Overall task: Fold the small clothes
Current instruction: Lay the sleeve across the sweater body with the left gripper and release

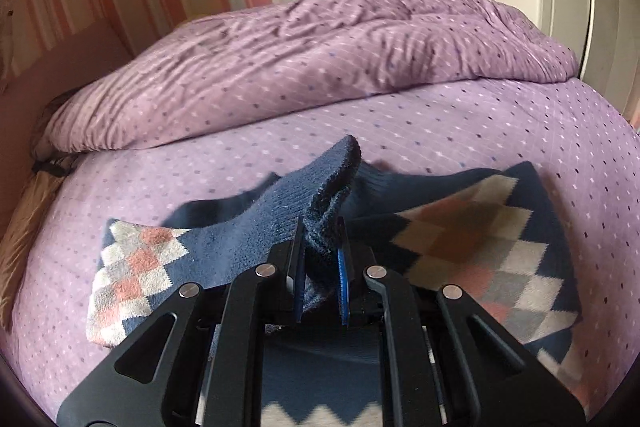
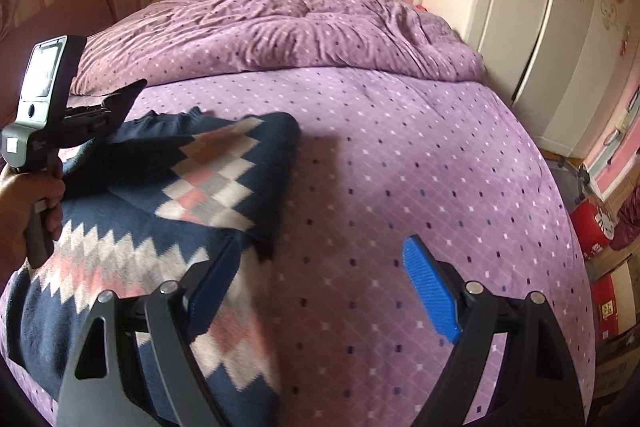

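A small navy sweater [image 2: 132,211] with pink, white and grey diamonds lies on the purple bed [image 2: 400,155]. In the left wrist view my left gripper [image 1: 320,247] is shut on a raised navy sleeve [image 1: 280,211] of the sweater [image 1: 472,247]; the sleeve's patterned end lies at the left. The sweater's right sleeve is folded across the body. My right gripper [image 2: 320,291] is open and empty, low over the sweater's right edge; its left finger [image 2: 212,291] is at the cloth, its right finger [image 2: 432,291] over bare bedding. The left gripper [image 2: 100,115] also shows in the right wrist view.
A crumpled purple duvet [image 1: 320,55] is heaped at the back of the bed. A striped wall stands behind. A white wardrobe [image 2: 560,27] and red boxes [image 2: 596,231] stand to the right of the bed.
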Tool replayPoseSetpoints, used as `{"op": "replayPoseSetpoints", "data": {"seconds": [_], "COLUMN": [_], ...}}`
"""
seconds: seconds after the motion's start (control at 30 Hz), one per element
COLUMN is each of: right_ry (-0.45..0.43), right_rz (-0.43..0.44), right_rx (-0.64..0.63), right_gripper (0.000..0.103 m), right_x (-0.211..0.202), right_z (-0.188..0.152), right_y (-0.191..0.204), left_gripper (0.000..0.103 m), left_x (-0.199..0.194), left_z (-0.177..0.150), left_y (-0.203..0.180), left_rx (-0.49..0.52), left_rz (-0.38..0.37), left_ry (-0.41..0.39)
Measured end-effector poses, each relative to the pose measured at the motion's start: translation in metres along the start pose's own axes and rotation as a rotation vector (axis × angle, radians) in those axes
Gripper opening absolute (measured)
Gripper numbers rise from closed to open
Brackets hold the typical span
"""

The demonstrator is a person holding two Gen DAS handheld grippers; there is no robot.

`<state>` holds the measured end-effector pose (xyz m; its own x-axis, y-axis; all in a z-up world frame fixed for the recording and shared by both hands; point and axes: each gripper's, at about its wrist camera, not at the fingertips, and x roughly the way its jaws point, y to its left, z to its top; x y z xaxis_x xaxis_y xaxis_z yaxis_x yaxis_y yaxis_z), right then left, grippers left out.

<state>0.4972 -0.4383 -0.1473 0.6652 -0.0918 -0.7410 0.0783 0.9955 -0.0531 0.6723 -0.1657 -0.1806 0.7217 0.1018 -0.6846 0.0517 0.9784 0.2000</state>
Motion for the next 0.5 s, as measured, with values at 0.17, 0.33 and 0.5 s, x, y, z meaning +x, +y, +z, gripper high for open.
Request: {"op": "replayPoseSetpoints", "data": {"seconds": [0.17, 0.33, 0.5], "right_ry": [0.014, 0.019, 0.021], "right_rz": [-0.004, 0.000, -0.004], "right_rx": [0.023, 0.035, 0.040], "right_gripper": [0.085, 0.085, 0.085], "right_x": [0.010, 0.014, 0.016], "right_z": [-0.011, -0.018, -0.019], "right_y": [-0.022, -0.034, -0.040], "left_gripper": [0.011, 0.011, 0.011], "left_x": [0.006, 0.008, 0.020], "left_z": [-0.002, -0.004, -0.008], "left_y": [-0.039, -0.070, -0.088], "left_rx": [0.016, 0.030, 0.036], "left_rz": [-0.026, -0.052, -0.036], "left_ry": [0.003, 0.005, 0.023]}}
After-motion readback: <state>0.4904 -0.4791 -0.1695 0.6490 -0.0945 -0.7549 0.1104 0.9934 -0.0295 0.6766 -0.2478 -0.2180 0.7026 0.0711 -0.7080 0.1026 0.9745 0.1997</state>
